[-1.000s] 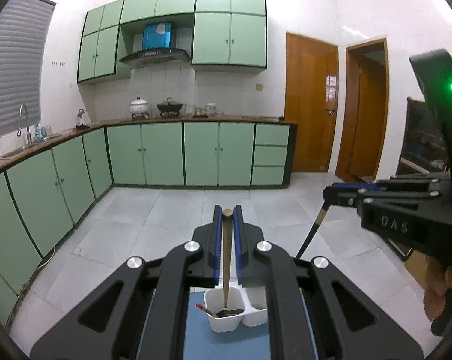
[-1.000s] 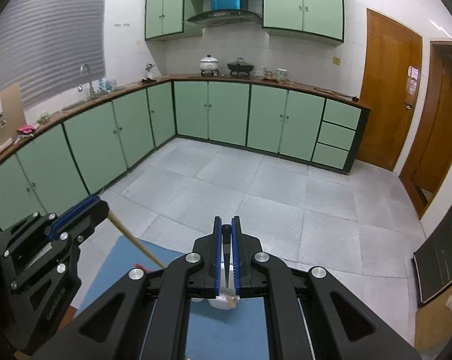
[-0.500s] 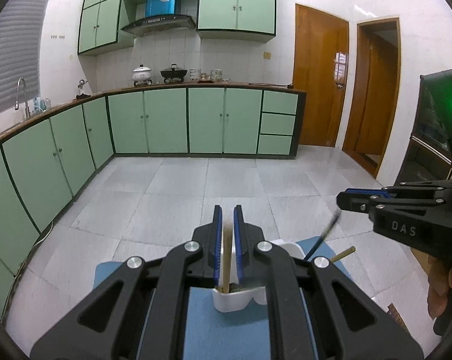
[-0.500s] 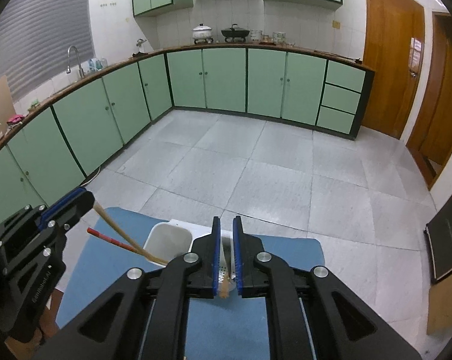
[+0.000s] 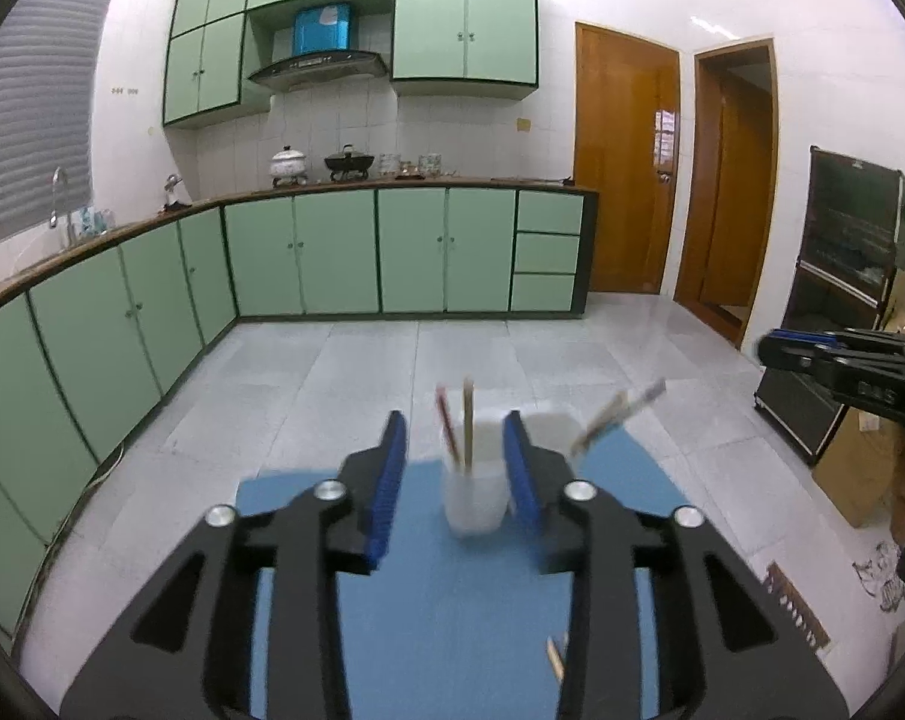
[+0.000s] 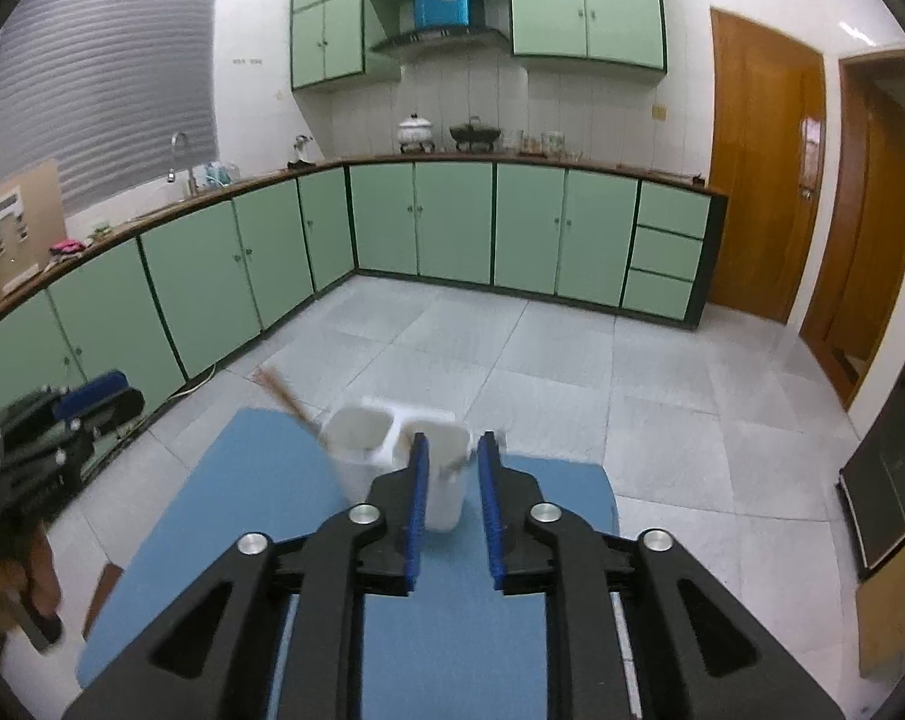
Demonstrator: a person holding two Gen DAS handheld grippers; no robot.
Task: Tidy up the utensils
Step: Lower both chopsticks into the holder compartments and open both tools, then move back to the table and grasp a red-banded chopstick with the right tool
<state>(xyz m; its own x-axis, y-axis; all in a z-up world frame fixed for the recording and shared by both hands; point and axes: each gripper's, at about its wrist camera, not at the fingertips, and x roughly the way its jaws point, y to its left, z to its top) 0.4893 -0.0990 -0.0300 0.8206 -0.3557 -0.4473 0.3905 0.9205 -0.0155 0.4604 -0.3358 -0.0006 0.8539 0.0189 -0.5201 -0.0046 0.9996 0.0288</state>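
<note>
A white two-compartment utensil holder (image 5: 475, 495) stands on a blue mat (image 5: 440, 612). In the left wrist view a red-handled and a wooden-handled utensil (image 5: 460, 429) stand upright in its near compartment, and more utensils (image 5: 617, 414) lean right out of the other one. My left gripper (image 5: 455, 474) is open and empty just in front of the holder. My right gripper (image 6: 452, 480) is open and empty, with the holder (image 6: 392, 450) just ahead. A wooden handle (image 6: 284, 396) leans left out of the holder's left compartment. Both views are blurred.
A small light piece (image 5: 554, 657) lies on the mat near my left gripper's right finger. The mat covers a small table above a grey tiled floor (image 6: 572, 372). Green cabinets (image 5: 332, 252) line the far walls. A dark cabinet (image 5: 836, 312) and a cardboard box (image 5: 860, 474) stand at the right.
My left gripper let go of the wooden-handled utensil into the holder and opened. My right gripper also opened and released its utensil. Both grippers have drawn back.
</note>
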